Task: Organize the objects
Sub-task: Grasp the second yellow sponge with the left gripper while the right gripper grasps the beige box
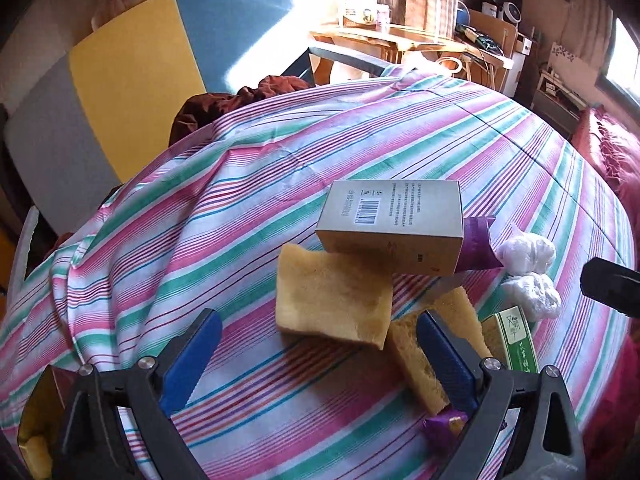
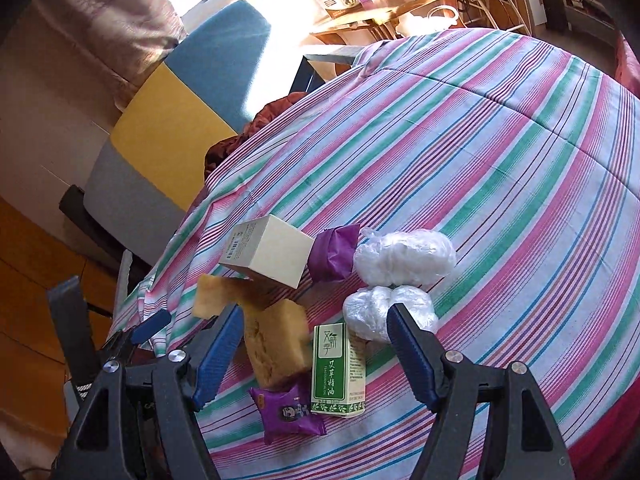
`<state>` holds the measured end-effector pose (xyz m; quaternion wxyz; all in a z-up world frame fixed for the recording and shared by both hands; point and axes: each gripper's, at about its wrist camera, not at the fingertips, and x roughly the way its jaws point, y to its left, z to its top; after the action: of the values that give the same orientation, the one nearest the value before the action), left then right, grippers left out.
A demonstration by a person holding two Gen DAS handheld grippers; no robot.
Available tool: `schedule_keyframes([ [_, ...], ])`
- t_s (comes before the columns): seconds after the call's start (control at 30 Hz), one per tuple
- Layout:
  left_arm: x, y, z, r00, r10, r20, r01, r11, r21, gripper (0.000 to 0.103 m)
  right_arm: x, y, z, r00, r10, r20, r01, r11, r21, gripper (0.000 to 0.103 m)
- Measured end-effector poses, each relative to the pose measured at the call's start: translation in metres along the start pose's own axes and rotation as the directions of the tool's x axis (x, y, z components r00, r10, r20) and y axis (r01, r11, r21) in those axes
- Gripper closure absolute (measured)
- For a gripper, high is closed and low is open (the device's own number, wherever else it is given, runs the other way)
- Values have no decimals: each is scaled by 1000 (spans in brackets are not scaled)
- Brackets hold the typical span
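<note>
— Two grippers over how much clutter?

— Plenty. A striped cloth [image 2: 480, 128] covered the table, and everything sat bunched near its left edge. Largest was a beige box [image 1: 394, 220], tilted, one end resting on a yellow sponge [image 1: 334, 300].

— And the second sponge?

— That second sponge [image 2: 276, 342] lay just beside the first, nearer the cameras. Two white plastic-wrapped bundles [image 2: 404, 258] sat beside each other to the right, a purple pouch [image 2: 334, 254] between them and the box.

— Smaller things?

— A green-and-white carton [image 2: 338, 368] stood upright by the second sponge, a purple snack packet [image 2: 290, 412] touching its base.

— The grippers?

— The left gripper [image 1: 316, 356] stood wide, nothing between its fingers; the right gripper [image 2: 316, 350] was spread too, holding nothing.
</note>
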<state>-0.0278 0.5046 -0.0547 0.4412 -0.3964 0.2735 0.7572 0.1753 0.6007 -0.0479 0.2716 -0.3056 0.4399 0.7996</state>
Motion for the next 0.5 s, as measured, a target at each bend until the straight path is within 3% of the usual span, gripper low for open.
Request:
schedule_keyframes([
  [0.13,23,-1,8,1000,9,-25,-8,1000,18,2,2,2,-1,1000,13,-13,-13,1000,-6,28],
  [0.3,52,7,13,997,1,-72,-3,999,-35,4,4,5,-3,1000,5,-19,-6,1000,-18,28],
  [0.33,54,11,12,997,-35,-70,31,998,-59,11,4,5,-3,1000,2,-18,-3,1000,-19,28],
  [0.37,53,13,9,994,-83,-65,77,993,-85,26,4,5,-3,1000,-3,-16,2,1000,-21,28],
  [0.4,49,15,7,991,-117,-60,111,988,-106,28,4,6,-3,1000,-8,-15,8,1000,-25,28],
  [0.5,30,18,-6,995,-101,-11,99,989,-114,29,6,9,-4,1000,-14,-20,13,999,-41,28],
])
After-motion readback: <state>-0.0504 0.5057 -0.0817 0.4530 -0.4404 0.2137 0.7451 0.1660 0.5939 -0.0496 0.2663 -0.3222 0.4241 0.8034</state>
